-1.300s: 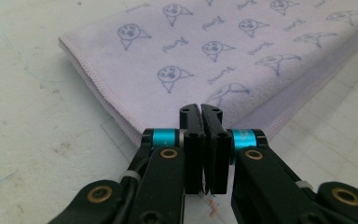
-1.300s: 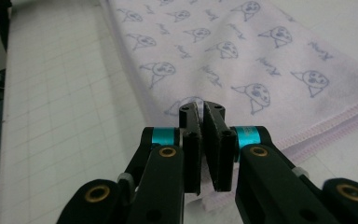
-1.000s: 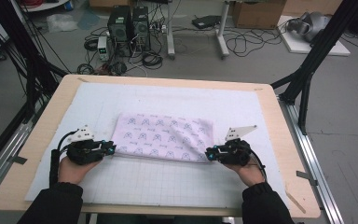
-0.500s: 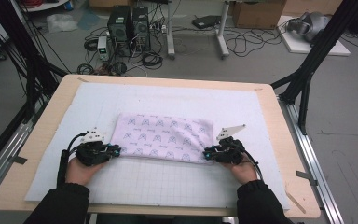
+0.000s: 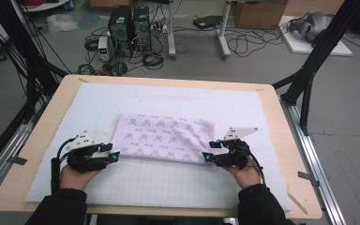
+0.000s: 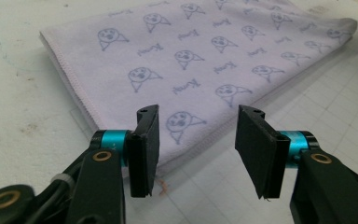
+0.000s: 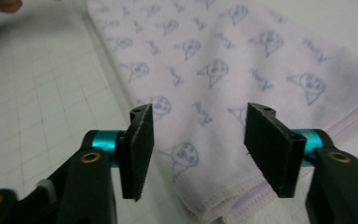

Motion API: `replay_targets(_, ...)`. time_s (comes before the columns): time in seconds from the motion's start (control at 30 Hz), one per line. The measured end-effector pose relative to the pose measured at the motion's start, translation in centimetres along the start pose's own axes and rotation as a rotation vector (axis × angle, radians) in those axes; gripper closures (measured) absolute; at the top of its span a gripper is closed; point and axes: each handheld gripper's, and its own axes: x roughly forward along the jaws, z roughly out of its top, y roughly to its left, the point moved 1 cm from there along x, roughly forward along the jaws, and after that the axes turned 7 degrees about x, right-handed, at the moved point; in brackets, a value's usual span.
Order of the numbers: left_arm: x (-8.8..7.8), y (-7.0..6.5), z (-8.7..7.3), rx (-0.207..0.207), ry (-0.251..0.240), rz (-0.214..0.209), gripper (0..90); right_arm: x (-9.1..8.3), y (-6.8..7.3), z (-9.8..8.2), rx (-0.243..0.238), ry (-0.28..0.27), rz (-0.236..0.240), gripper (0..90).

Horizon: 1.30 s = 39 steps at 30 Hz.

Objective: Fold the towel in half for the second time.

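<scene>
With the folded towel (image 5: 163, 139) lying flat mid-tabletop (image 5: 281, 122), you have just been opening both sets of fingers; the left gripper (image 6: 193, 140) and right gripper (image 7: 198, 140) stand released at its 2 near corners, gripping nothing. Fold step judged complete; next, draw both hands back clear.

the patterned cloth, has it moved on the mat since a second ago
Yes. The patterned cloth has slid slightly toward the person: against the white grid mat, its near edge lies a bit closer to the table's front edge than before.
</scene>
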Motion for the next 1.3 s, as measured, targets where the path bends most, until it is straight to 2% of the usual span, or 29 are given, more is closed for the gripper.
replay_targets(0.03,-0.1,-0.3,0.0,0.005,0.000,0.000,48.1,-0.3,0.2,0.0,-0.008,-0.027,-0.013,36.7)
replay_targets(0.17,-0.5,-1.0,0.2,0.026,-0.019,-0.003,45.7,-1.1,0.5,-0.2,0.006,-0.050,-0.032,30.0)
replay_targets(0.33,-0.9,-1.3,0.0,0.024,-0.025,-0.015,40.6,-1.2,0.5,-0.8,0.013,-0.048,-0.045,22.3)
replay_targets(0.6,-1.6,-1.4,-0.2,0.022,-0.034,0.004,32.1,-1.5,0.7,-1.6,0.008,-0.032,-0.056,19.4)
replay_targets(0.73,-1.8,-1.5,-0.2,0.023,-0.033,0.027,28.7,-1.9,0.6,-2.0,0.007,-0.033,-0.062,16.9)
replay_targets(0.9,-2.2,-1.5,-0.3,0.019,-0.035,0.051,24.0,-2.7,0.3,-2.6,0.025,-0.034,-0.079,13.9)
replay_targets(0.97,-2.4,-1.5,-0.3,0.015,-0.032,0.056,21.7,-3.0,0.2,-2.6,0.029,-0.049,-0.080,12.2)
replay_targets(1.07,-2.7,-1.6,-0.4,0.008,-0.030,0.058,20.5,-3.4,0.1,-2.7,0.038,-0.066,-0.083,11.6)
replay_targets(1.3,-3.0,-1.6,-0.5,0.021,-0.025,0.069,20.6,-4.1,0.1,-3.3,0.034,-0.068,-0.093,11.5)
